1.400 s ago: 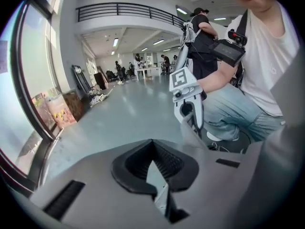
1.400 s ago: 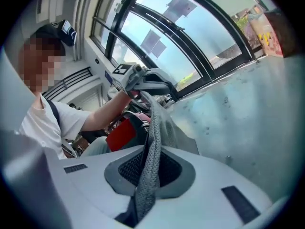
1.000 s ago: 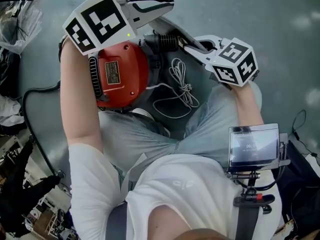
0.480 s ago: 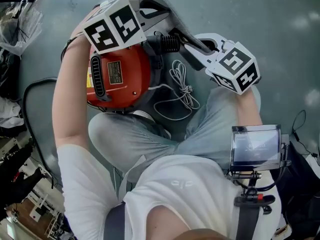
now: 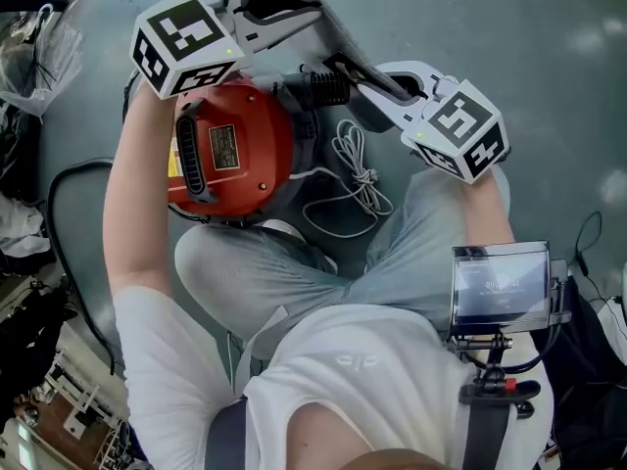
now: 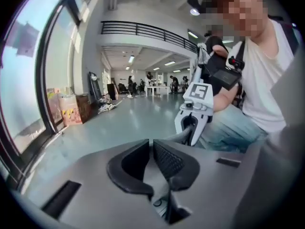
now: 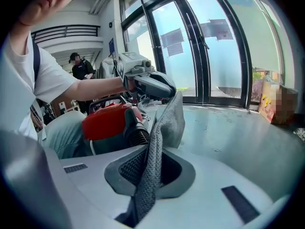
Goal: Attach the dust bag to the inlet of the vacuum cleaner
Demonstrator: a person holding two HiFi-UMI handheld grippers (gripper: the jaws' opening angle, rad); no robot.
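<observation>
Two claws, one grey dust bag [image 5: 338, 49] stretched between them.
The red vacuum cleaner [image 5: 235, 155] rests against the person's leg just below the left claw [image 6: 151, 144], its black ribbed inlet [image 5: 328, 86] pointing toward the right claw [image 7: 151, 160]. The dust bag runs lengthwise from claw to claw, passing just beside the inlet. Its inside does not show. Each claw is clamped narrow on the fabric. A white cord [image 5: 353, 179] lies coiled near the right claw.
</observation>
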